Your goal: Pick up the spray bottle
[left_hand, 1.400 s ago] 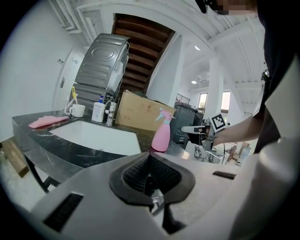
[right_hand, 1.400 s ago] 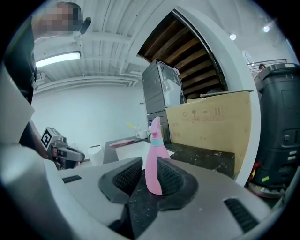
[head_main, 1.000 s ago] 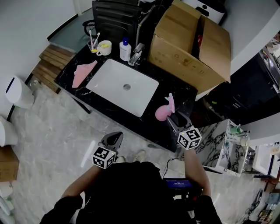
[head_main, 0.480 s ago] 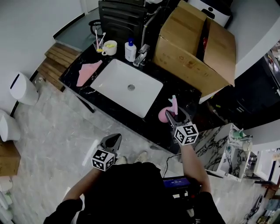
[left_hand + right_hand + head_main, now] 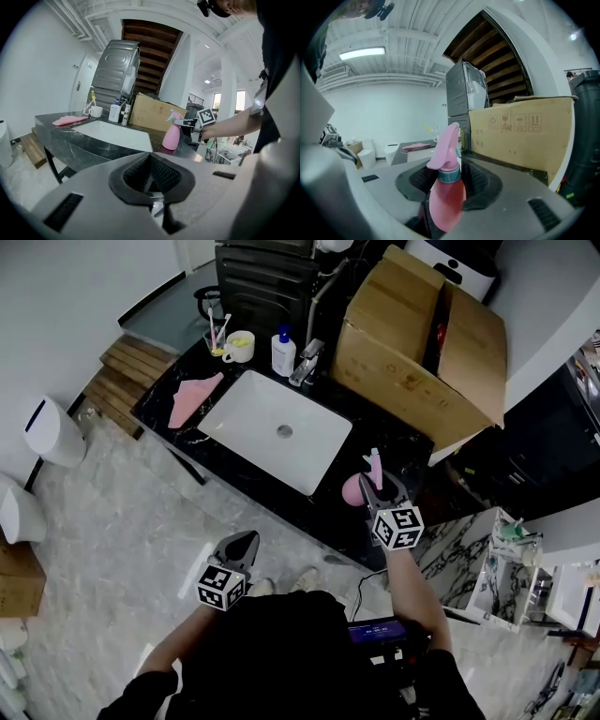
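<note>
A pink spray bottle (image 5: 354,488) with a teal collar stands upright near the front right corner of the black marble counter (image 5: 375,432). My right gripper (image 5: 380,487) reaches level around its upper part, and its jaws are closing with the bottle between them. In the right gripper view the bottle (image 5: 446,197) fills the gap, with the pads against its sides. My left gripper (image 5: 246,540) hangs over the floor in front of the counter, its tips together and holding nothing. In the left gripper view the bottle (image 5: 171,136) shows far off to the right.
A white sink (image 5: 272,427) takes up the counter's middle. A large cardboard box (image 5: 422,343) stands just behind the bottle. A pink cloth (image 5: 192,399), a mug (image 5: 240,345), a soap bottle (image 5: 283,351) and a faucet (image 5: 307,360) sit at the back left.
My right gripper has slid forward around the spray bottle, so the bottle now sits between its jaws. The left gripper has hardly moved.
</note>
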`<state>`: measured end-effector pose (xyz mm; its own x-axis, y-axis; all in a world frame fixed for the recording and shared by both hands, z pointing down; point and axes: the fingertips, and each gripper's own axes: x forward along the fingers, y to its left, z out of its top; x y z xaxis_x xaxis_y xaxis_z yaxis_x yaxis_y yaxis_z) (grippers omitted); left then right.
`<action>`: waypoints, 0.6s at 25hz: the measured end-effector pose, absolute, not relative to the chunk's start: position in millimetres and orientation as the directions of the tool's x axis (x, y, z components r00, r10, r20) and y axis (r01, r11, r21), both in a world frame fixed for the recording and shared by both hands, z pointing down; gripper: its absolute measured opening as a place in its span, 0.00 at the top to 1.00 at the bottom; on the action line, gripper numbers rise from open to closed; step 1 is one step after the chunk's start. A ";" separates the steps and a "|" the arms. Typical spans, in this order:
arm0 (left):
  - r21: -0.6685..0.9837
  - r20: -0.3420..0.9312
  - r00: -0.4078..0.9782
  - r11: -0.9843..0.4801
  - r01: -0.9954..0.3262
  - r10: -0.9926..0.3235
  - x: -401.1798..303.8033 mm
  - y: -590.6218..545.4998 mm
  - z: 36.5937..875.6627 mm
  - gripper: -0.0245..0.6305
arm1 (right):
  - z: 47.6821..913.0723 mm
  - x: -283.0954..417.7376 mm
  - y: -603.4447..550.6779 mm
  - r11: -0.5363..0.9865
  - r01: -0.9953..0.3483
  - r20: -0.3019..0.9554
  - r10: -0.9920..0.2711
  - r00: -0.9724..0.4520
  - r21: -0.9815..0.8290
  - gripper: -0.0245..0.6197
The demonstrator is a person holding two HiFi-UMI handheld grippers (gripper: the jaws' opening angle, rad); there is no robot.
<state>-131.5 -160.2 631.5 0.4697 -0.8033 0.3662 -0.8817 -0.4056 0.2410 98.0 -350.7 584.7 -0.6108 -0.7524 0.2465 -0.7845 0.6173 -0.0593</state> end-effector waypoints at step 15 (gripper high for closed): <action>0.259 0.359 0.523 -0.455 -0.852 -0.773 -135.1 -155.7 630.1 0.95 | 569.5 107.2 -325.6 0.588 -0.806 0.225 -0.778 -0.586 -0.066 0.70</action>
